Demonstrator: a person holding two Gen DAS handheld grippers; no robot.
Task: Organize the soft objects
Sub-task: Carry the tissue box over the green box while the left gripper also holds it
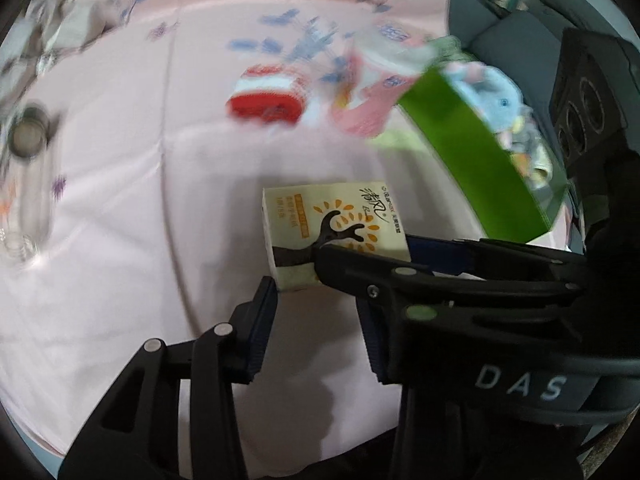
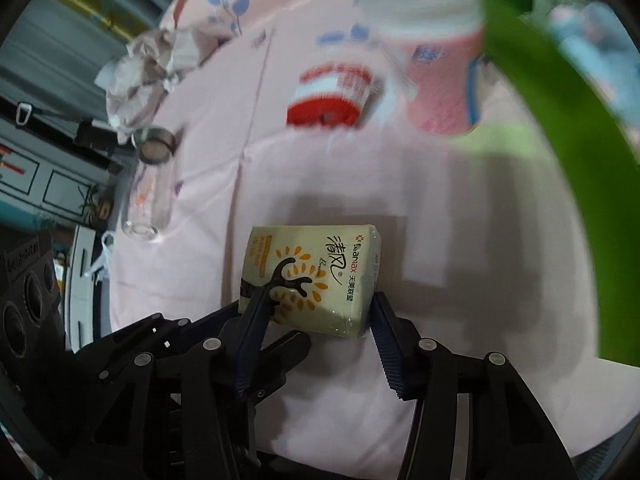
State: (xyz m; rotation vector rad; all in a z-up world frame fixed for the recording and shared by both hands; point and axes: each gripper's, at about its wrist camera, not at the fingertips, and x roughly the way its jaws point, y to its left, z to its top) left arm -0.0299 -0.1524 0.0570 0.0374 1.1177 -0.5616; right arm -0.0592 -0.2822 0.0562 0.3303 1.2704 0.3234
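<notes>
Right wrist view is filled mostly by the pink floral sheet (image 2: 200, 208), on which everything is laid. Next in size, the green bin (image 2: 560, 160) is seen up and to the right of the tissue pack (image 2: 316, 276), with soft toys blurred inside it. Beyond the pack, toward the bin, a pink pouch (image 2: 440, 92) and a red-and-white rolled item (image 2: 332, 96) are found; a glass jar (image 2: 150, 192) and crumpled cloth (image 2: 148, 64) are placed well off to the pack's left.

The pack itself lies directly ahead of the right gripper (image 2: 316, 320), its long axis running away from the jaws along their line. The near end is straddled by the half-open jaws, one pad at each side face; whether the pads already press cannot be told, so no hold is claimed. The left gripper (image 1: 316, 320) is seen narrower, with nothing between its fingers, just beside the pack's near corner. The right gripper is judged better placed, a squeeze across the short width being what the lift toward the bin depends on.
</notes>
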